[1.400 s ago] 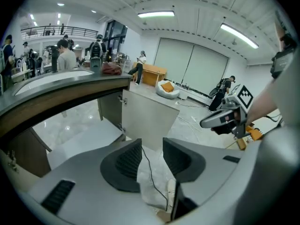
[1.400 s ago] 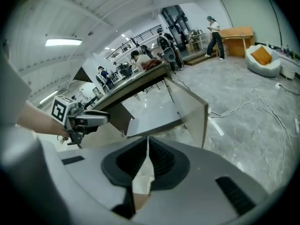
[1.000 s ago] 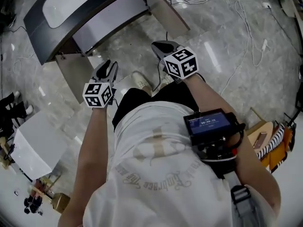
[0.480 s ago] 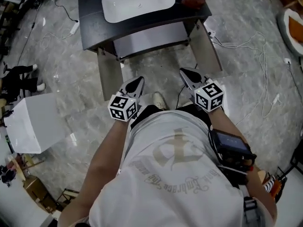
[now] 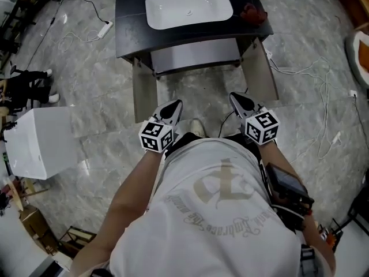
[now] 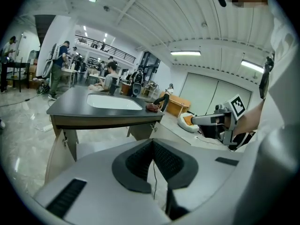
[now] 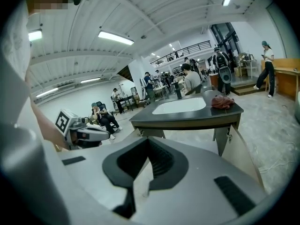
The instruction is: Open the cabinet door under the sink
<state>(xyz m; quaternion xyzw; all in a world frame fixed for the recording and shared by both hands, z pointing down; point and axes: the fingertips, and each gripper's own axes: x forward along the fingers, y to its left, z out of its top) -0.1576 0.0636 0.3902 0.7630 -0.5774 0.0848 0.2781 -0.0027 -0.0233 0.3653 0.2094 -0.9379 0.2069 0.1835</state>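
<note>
- The person's two forearms reach forward from the torso, bare below the sleeves of a white T-shirt (image 5: 213, 212), one on each side of the waist.
- The left gripper (image 5: 174, 106) points ahead towards the cabinet and dips a little below level. Its marker cube (image 5: 155, 136) sits just in front of the hand.
- Its fingers (image 6: 171, 162) are pressed together with nothing between them.
- The right gripper (image 5: 237, 99) is held the same way, level with the left one and well apart from it across the body.
- Its fingers (image 7: 161, 161) are also closed tight and hold nothing.
- The sink (image 5: 188, 6) is a white basin set in a dark bench (image 5: 130, 22) straight ahead of the person. A red cloth (image 5: 254, 14) lies at the bench's right end.
- Under it, the left cabinet door (image 5: 143, 94) and the right cabinet door (image 5: 262, 77) both stand swung out towards the person, and the inside shows between them.
- Each gripper tip is near the outer edge of the door on its own side, touching neither.
- The floor (image 5: 98, 79) is grey marble.
</note>
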